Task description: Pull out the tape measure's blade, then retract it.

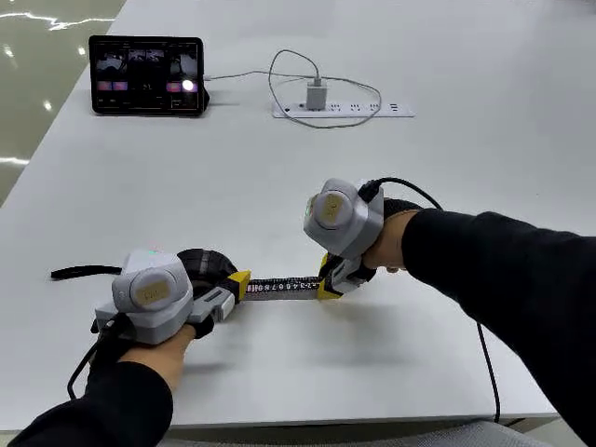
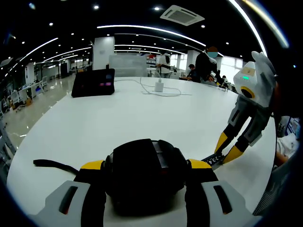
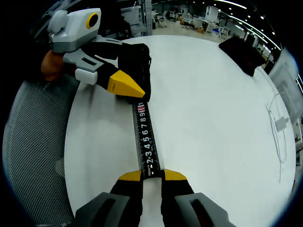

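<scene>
Closest to me, my left tongs are clamped round the black tape measure, a yellow jaw tip on each side of the case, which sits on the tabletop near its front edge. Running right from the case, the blade is out by a short stretch, just the low numbers on show, lying flat along the tabletop. At its end my right tongs are pinched narrow on the blade's tip. I'd call this partway through the pull: the blade is out of the case, likely with plenty left to draw, and the retract is not yet done. The black wrist strap trails off left of the case, clear of the blade's line. To the right the pull runs over bare tabletop, so I see nothing to snag on. Well back, a lit tablet stands, and a white power strip with a charger and looping cable lies well apart from the work.
</scene>
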`<state>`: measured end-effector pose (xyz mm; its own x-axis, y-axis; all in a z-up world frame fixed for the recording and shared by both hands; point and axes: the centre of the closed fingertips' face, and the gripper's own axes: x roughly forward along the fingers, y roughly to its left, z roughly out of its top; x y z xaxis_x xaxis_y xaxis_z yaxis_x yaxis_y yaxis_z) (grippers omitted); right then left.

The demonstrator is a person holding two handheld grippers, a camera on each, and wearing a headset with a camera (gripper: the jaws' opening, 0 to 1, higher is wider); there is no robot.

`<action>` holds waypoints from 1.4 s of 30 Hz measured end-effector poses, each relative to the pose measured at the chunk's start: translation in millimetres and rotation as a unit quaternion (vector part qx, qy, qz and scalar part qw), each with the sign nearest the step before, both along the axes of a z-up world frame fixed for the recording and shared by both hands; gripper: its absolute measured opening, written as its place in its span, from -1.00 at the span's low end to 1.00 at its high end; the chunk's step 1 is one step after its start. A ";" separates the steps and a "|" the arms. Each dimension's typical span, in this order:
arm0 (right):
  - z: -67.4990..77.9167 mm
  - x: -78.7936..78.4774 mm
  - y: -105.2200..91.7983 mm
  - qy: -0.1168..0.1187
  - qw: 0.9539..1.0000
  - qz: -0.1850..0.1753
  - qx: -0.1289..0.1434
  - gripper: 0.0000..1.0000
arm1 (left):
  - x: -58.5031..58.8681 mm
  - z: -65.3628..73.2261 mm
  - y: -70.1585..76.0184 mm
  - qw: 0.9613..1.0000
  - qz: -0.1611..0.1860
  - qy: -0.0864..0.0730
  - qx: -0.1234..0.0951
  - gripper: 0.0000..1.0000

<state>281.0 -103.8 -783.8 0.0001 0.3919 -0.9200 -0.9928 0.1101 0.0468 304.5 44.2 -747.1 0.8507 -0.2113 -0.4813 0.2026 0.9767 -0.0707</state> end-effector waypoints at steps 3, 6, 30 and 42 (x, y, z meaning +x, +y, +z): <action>0.2 0.1 1.5 0.001 1.000 0.001 0.000 -0.80 | 0.1 0.1 0.0 1.000 0.000 0.000 0.000 0.27; 0.2 0.6 2.7 0.004 1.000 0.000 0.000 -0.80 | 0.0 0.0 0.0 1.000 -0.001 0.000 -0.001 0.27; 1.8 -2.9 14.6 0.006 1.000 -0.009 0.014 -0.81 | -0.1 -0.4 0.7 1.000 0.000 0.000 -0.002 0.27; 2.0 -4.0 20.6 0.008 1.000 -0.009 0.023 -0.81 | 0.0 -0.3 0.8 1.000 0.000 0.002 -0.006 0.27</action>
